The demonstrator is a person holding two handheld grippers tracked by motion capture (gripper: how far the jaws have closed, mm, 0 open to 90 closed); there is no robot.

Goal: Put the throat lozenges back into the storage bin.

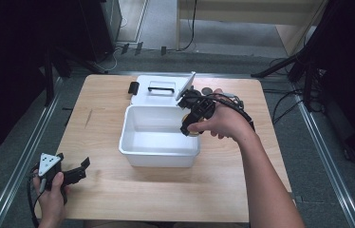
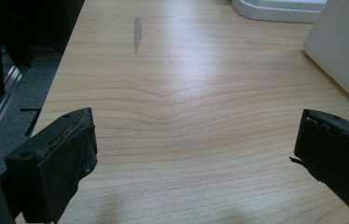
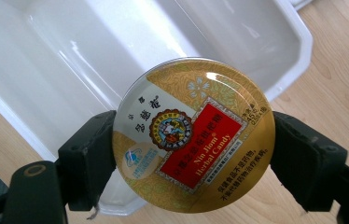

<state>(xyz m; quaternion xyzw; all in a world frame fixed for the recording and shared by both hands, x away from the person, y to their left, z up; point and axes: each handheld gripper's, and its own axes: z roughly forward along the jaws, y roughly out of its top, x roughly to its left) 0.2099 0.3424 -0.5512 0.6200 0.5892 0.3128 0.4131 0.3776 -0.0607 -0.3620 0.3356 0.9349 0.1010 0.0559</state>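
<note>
Wooden surface (image 1: 95, 142), frame centre: my right tongs (image 3: 193, 154) clamp the round candy tin (image 3: 193, 135) edgewise over the white box (image 1: 159, 133) rim; it could slip. Left tongs (image 2: 196, 154) released, lower left

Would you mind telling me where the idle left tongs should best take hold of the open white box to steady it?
Grip the near-left rim of the white box, coming from its left. The left tongs are open; the thin upright wall suits them, and the right tongs hold the candy tin at the right rim.
</note>
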